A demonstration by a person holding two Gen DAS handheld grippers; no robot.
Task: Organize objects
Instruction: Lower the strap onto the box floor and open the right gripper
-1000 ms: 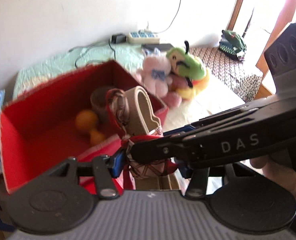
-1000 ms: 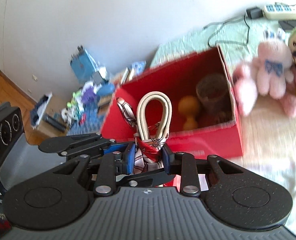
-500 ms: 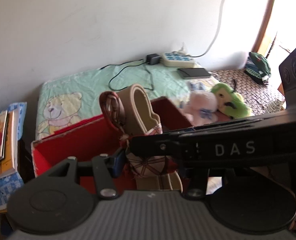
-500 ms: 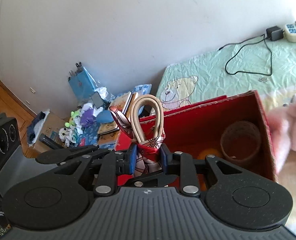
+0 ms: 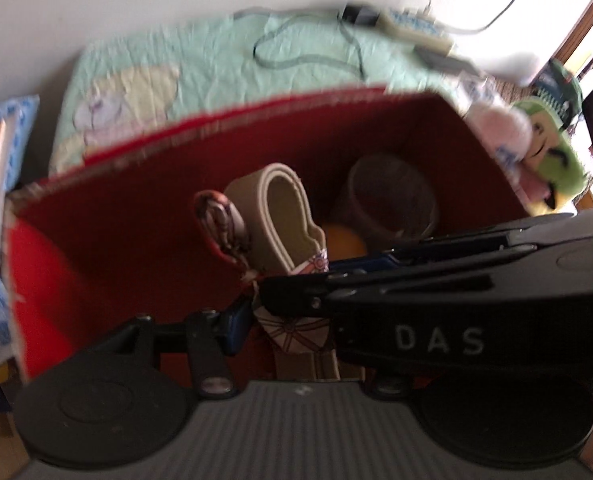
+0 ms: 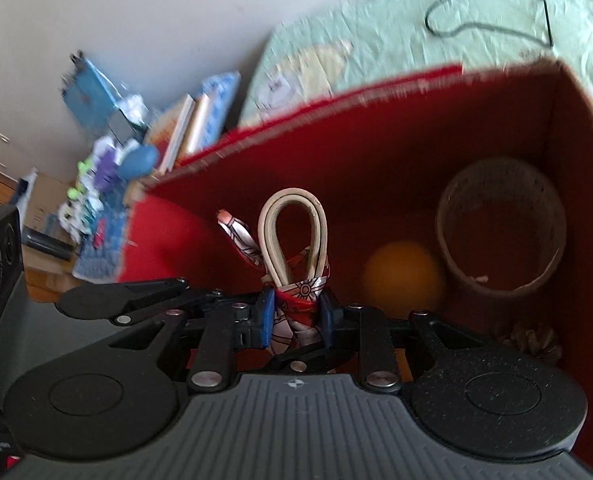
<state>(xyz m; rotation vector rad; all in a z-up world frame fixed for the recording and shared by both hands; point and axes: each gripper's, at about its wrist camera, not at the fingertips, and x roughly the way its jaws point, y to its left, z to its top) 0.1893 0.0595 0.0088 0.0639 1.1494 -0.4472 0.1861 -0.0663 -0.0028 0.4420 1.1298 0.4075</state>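
Both grippers hold one bundle: a beige looped strap (image 6: 292, 236) tied with a red-and-white patterned scarf (image 6: 300, 304). My right gripper (image 6: 295, 317) is shut on the scarf knot. My left gripper (image 5: 284, 312) is shut on the same bundle, with the right gripper's arm crossing in front of it. The strap (image 5: 280, 220) is upright over the open red box (image 6: 376, 152). Inside the box lie an orange ball (image 6: 402, 278) and a brown roll of tape (image 6: 500, 240). The box wall also shows in the left wrist view (image 5: 136, 208).
A green blanket (image 5: 216, 60) with a black cable lies behind the box. Plush toys (image 5: 536, 152) sit to its right. Books and small toys (image 6: 136, 140) are piled to its left. A knotted rope piece (image 6: 528, 338) lies in the box's near corner.
Both grippers have moved down and forward with the bundle, so the box interior now fills the views. The grip on the bundle is unchanged.
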